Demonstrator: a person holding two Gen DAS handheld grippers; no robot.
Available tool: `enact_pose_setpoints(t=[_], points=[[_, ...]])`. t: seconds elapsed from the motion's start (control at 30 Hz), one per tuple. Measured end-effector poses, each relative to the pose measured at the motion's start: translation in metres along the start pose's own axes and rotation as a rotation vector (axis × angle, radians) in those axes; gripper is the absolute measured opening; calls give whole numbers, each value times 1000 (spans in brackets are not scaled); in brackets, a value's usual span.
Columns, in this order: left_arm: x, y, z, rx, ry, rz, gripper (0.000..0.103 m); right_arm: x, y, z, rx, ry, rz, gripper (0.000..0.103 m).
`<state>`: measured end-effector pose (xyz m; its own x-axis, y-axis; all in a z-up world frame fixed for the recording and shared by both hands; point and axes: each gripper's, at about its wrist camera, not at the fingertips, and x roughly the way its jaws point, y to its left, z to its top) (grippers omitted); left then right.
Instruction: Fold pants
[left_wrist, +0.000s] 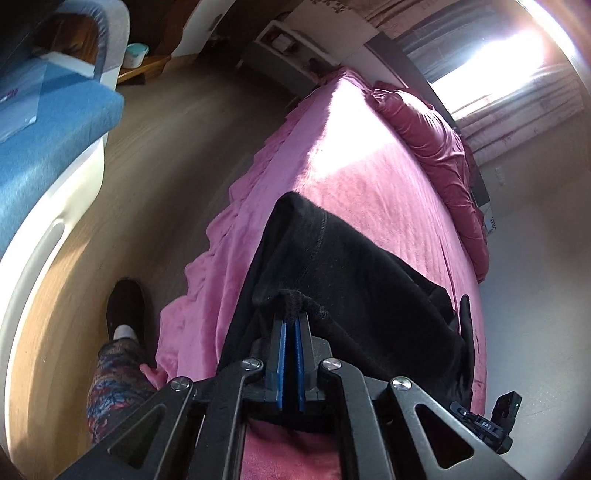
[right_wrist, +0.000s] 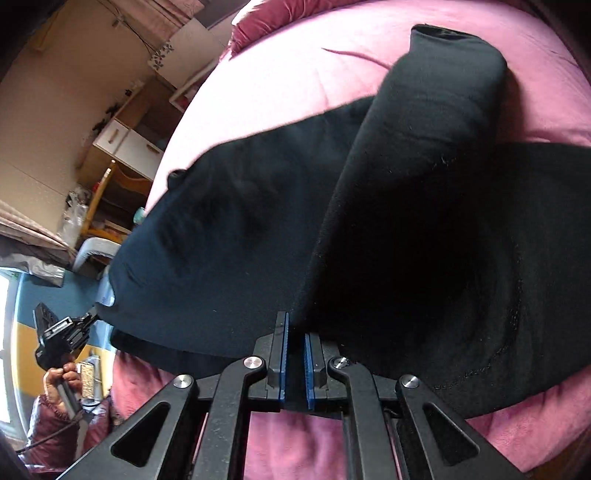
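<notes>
Black pants (left_wrist: 351, 277) lie across the pink bed cover (left_wrist: 351, 166). My left gripper (left_wrist: 293, 321) is shut on a bunched edge of the pants, and the cloth rises in a small peak over its blue pads. In the right wrist view the pants (right_wrist: 240, 221) spread wide, with one leg (right_wrist: 443, 92) folded over and running to the upper right. My right gripper (right_wrist: 295, 326) is shut on the near edge of the pants, with black cloth filling the narrow gap between its pads. At the left of that view the left gripper (right_wrist: 92, 317) holds the far corner, carried by a hand (right_wrist: 59, 376).
A dark pink quilt (left_wrist: 436, 140) is heaped along the far side of the bed. The wooden floor (left_wrist: 166, 147) runs to the left of the bed, with a blue seat (left_wrist: 48, 140) beyond it. A person's black shoe (left_wrist: 125, 306) stands by the bed edge. A white cabinet (right_wrist: 125, 140) stands against the wall.
</notes>
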<state>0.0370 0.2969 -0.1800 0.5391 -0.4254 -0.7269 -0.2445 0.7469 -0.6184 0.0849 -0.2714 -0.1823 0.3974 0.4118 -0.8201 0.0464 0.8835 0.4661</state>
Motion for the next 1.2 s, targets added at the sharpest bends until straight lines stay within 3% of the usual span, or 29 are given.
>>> enact_pose_setpoints(t=[0.17,0.37,0.5,0.6,0.83,1.0,1.1,1.2], points=[[-12,26,-10,-204,1,-95,27,18,2,-7,-14,3,-48,7],[-14,39,-19,-322,13,-154,31,32,5,-7,-16,2,-65,7],[-7,30,-19,-280,40,-63,28,23,0,-5,-21,-4,-65,7],[-7,17,-19,-196,27,15,9,9,0,-6,-31,-25,-60,7],[-15,-8,-23,-28,44,59,7,-33,6,-20,-80,-78,-52,6],[2,8,-29,-52,85,124,7,-15,0,-33,-76,-31,-76,6],[4,13,-32,-60,93,122,7,-9,2,-37,-82,-4,-98,6],[-7,2,-31,-11,70,111,7,-22,7,-36,-93,-36,-87,6]])
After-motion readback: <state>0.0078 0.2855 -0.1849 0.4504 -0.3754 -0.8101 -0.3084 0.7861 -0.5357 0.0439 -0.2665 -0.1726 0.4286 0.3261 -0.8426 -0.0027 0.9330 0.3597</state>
